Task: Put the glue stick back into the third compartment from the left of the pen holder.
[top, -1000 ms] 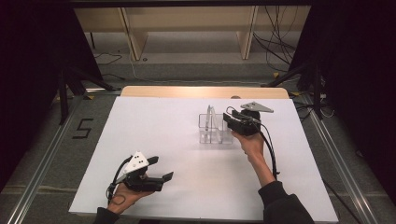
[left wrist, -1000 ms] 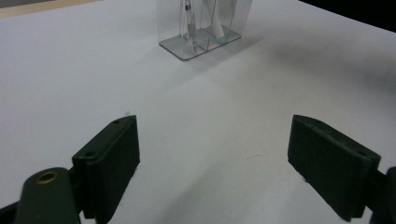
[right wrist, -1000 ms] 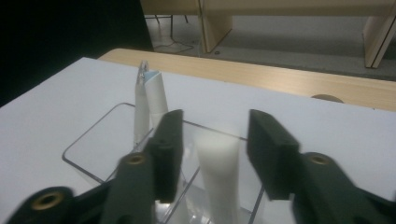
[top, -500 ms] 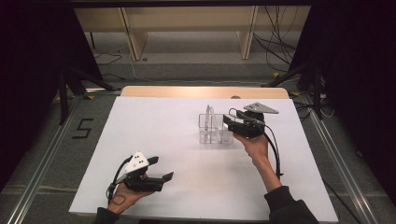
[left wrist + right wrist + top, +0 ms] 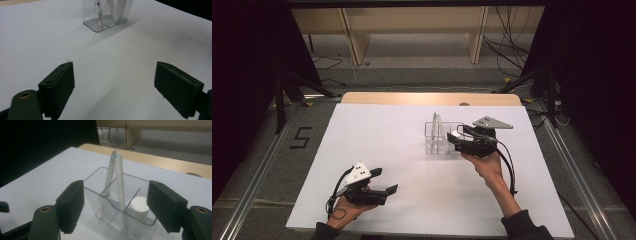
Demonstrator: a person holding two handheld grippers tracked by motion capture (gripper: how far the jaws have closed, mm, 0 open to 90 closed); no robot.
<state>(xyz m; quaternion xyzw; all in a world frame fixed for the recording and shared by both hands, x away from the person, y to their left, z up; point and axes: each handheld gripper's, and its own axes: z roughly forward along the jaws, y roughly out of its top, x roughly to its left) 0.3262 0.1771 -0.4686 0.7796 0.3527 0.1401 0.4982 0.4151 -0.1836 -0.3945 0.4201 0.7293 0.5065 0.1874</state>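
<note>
Right gripper (image 5: 455,138): held just beside the right end of the clear organizer (image 5: 443,138), its jaws spread wide and just now opening, with nothing pinched; in the right gripper view (image 5: 115,205) the box sits in the gap between the two black pads, neither pad pressing on it.
Left gripper (image 5: 389,181): near the front left of the sheet, well apart from the box; its jaws stand spread over bare white surface, as the left gripper view (image 5: 113,85) confirms.
Clear organizer: a transparent box with compartments, upright on the right half of the white sheet (image 5: 382,145), toward the far edge.
Contents: two slim pale pens (image 5: 117,180) lean together with tips touching above the rim, and a short white cylinder (image 5: 140,206) stands in the compartment nearest the right pad.
Surface: a white sheet covers the table; a strip of light wood (image 5: 412,98) shows along the far edge.
Room: dark at both sides, grey floor with cables, pale wooden furniture legs (image 5: 354,45) beyond the table, a "5" marked on the floor (image 5: 301,137) at left.
High view: both forearms, both grippers, the grey plate (image 5: 492,122) atop the right one.
Right gripper view: the compartments and contents, read plainly.
Left gripper view: the organizer (image 5: 106,15) far off, seen low from the opposite side.
</note>
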